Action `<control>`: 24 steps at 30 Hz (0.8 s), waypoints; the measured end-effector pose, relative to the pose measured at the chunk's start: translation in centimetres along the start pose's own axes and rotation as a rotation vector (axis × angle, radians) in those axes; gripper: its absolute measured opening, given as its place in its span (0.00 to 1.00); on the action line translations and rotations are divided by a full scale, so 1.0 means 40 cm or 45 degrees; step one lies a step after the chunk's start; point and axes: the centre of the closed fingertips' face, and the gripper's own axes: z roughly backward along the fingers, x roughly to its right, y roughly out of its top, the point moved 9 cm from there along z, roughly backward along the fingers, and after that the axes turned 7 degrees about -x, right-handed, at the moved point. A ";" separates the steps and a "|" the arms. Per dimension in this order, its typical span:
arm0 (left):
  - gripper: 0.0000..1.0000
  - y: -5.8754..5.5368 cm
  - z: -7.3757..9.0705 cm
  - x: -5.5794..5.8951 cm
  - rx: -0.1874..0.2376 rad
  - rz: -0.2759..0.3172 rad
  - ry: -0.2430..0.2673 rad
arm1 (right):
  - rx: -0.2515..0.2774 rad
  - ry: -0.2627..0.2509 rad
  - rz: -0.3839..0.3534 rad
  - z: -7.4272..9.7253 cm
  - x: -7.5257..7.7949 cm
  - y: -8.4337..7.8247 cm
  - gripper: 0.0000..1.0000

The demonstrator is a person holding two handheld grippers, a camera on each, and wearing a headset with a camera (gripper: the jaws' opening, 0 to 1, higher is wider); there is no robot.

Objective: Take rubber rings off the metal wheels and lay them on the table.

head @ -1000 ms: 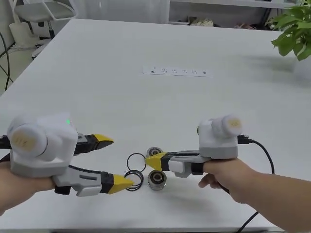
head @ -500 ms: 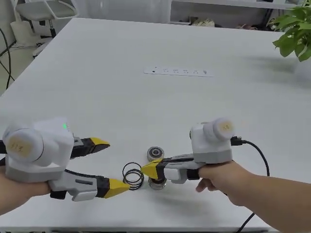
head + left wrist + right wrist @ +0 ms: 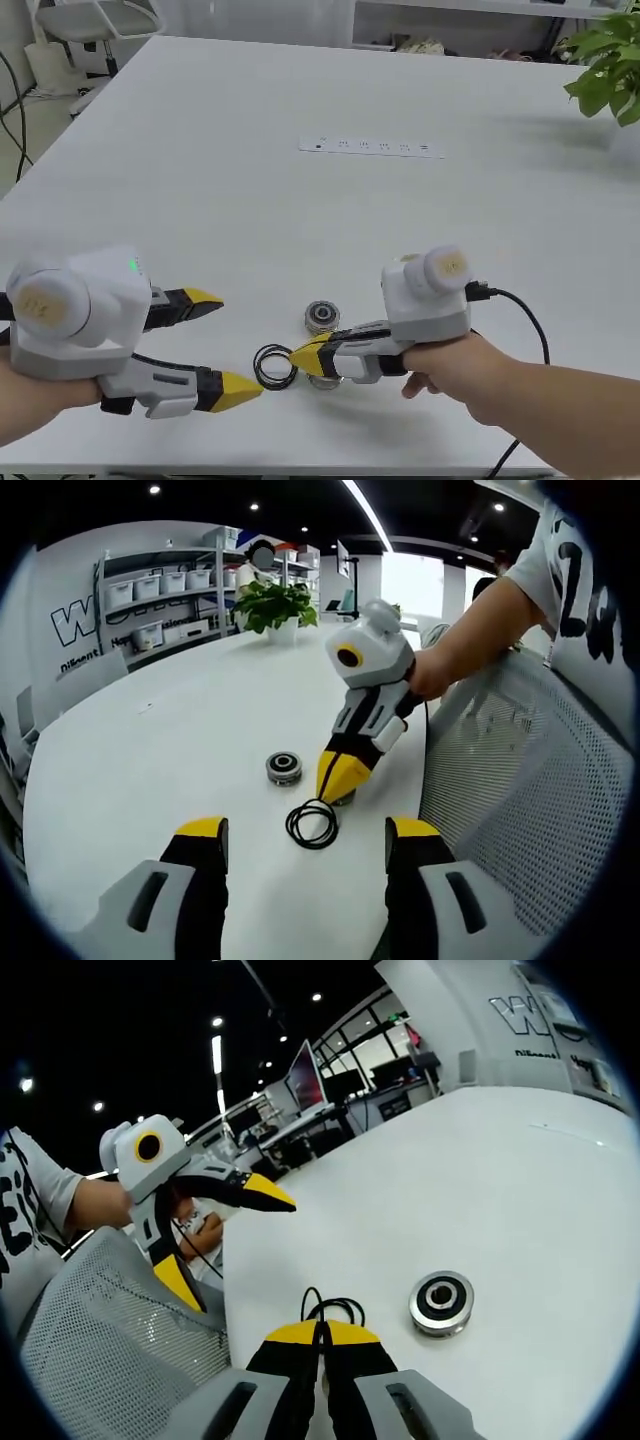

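a: where do the rubber rings sit?
b: a small heap of thin black rubber rings (image 3: pixel 272 366) lies loose on the white bench (image 3: pixel 300 220), between the two tongs. one metal wheel (image 3: pixel 321 316) lies flat just beyond them, apart from everything. a second wheel (image 3: pixel 345 798) is tucked under the tip of the right tongs (image 3: pixel 293 352).
a: and the tongs?
b: the left tongs (image 3: pixel 242 342) are spread wide and hold nothing, with the heap just ahead of them. the right tongs are pressed together. in the right gripper view a black loop shows right at their yellow tips, but i cannot tell whether it is nipped or just lying behind.
a: how will it all handle?
b: the rings look slack, stretchy and nearly weightless, a bit grippy i'd guess, so they should flop and cling rather than slide. the wheels are hard, smooth, round metal with a dark centre. they're probably dense for their size and likely to skid on the glossy bench if tugged.
a: so where to take hold?
b: i'd brace the wheel by its rim with one pair, hook a ring at its outer edge with the fine tips, and peel sideways.
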 end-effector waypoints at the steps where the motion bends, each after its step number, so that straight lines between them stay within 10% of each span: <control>1: 0.62 0.000 0.000 0.000 0.000 0.000 0.000 | 0.001 -0.001 0.007 0.000 0.000 0.001 0.00; 24: 0.62 0.002 0.005 0.002 -0.013 0.005 0.007 | 0.044 -0.031 0.110 0.001 -0.004 0.015 0.20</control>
